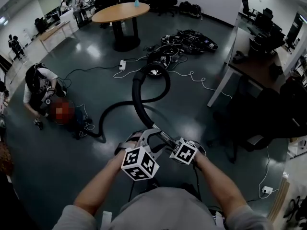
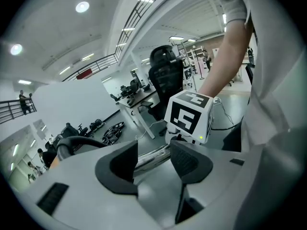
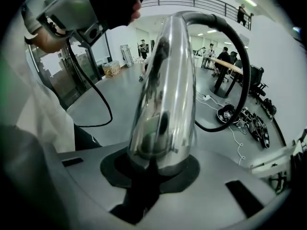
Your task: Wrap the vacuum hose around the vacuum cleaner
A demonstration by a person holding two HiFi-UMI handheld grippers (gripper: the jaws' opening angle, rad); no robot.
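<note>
Dark, shiny floor (image 1: 201, 114) lies all round you, and on it the black hose (image 1: 140, 99) rises in one tall loop. Its low end runs left along the floor to the vacuum (image 1: 77, 127), which sits beside a crouching person (image 1: 41, 87) and is hard to make out. The hose's near end comes up to a chrome tube (image 3: 168, 80) in front of your body.

Your right claw (image 3: 156, 164) is clamped on that tube, which stands up out of its pads with the hose curving away off its top. Your left claw (image 2: 152, 159) stands partly open. The tube lies across the gap just past its pads (image 2: 189, 159), and I see no pad pressing on it.

Farther off stand a round desk (image 1: 120, 12) and a heap of cables (image 1: 187, 41).
</note>
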